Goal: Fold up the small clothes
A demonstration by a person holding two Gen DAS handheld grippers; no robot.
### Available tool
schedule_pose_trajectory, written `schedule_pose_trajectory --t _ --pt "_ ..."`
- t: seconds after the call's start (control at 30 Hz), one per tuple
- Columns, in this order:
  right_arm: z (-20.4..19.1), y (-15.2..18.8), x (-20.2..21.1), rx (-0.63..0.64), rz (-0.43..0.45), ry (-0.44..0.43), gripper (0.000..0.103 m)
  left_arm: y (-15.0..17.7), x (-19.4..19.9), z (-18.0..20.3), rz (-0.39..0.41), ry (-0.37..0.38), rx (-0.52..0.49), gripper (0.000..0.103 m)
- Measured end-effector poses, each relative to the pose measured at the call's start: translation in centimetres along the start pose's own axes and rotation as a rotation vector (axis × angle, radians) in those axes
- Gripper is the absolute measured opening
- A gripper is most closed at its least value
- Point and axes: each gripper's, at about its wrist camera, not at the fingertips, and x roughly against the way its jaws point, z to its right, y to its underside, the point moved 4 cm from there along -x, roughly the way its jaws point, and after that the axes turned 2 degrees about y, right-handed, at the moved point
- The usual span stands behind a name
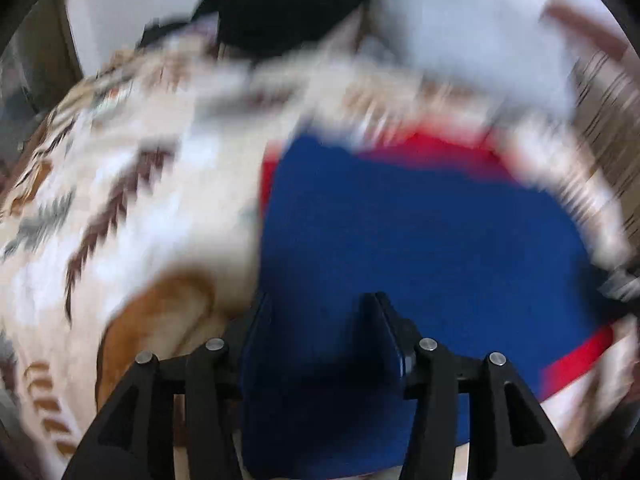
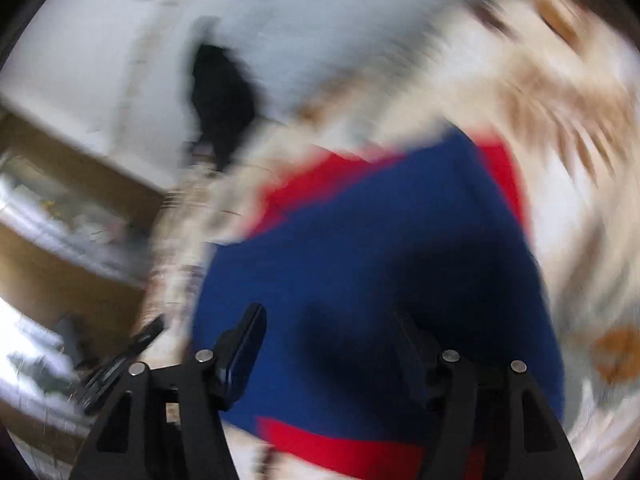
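A small blue garment with red trim (image 1: 420,232) lies on a cream patterned blanket (image 1: 132,184). Both views are blurred by motion. My left gripper (image 1: 320,308) is open, its fingers spread just above the garment's near edge. In the right wrist view the same blue and red garment (image 2: 380,248) fills the middle, and my right gripper (image 2: 332,320) is open with its fingers spread over the blue cloth. Neither gripper holds anything.
A black item (image 1: 280,12) lies at the blanket's far edge against white bedding (image 1: 460,28). In the right wrist view a brown shelf unit (image 2: 68,216) with clutter stands to the left, and the black item (image 2: 224,100) shows beyond the garment.
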Motion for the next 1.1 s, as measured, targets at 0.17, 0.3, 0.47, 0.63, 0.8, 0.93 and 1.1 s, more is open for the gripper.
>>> schedule_pose_trajectory --t 0.17,0.3,0.47,0.63,0.8,0.93,1.1 --pt "-2.3 0.7 4.3 0.063 0.068 -0.033 0.074 0.5 3.1 -0.7 0.11 0.048 0.073 0.058" --pt "2.2 2.1 2.9 -0.058 0.043 0.0 0.066 1.7 0.2 -1.2 0.016 0.026 0.078 0.066" --pt "0.0 2.2 7.2 -0.007 0.148 0.009 0.069 1.0 3.1 -2.0 0.099 0.01 0.112 0.066" --pt "3.4 4.2 4.7 -0.112 0.046 0.017 0.068 2.4 0.5 -1.6 -0.007 -0.019 0.077 0.069" --pt "1.3 4.2 7.6 -0.063 0.118 -0.004 0.066 2.0 2.8 -2.6 0.05 -0.023 0.134 0.068" --pt "-0.1 5.7 7.9 -0.063 0.091 -0.061 0.066 1.0 4.5 -1.2 0.11 0.016 0.115 0.068" --pt "2.2 9.4 5.6 -0.193 0.033 -0.097 0.067 0.2 4.8 2.1 0.12 0.081 0.072 0.068"
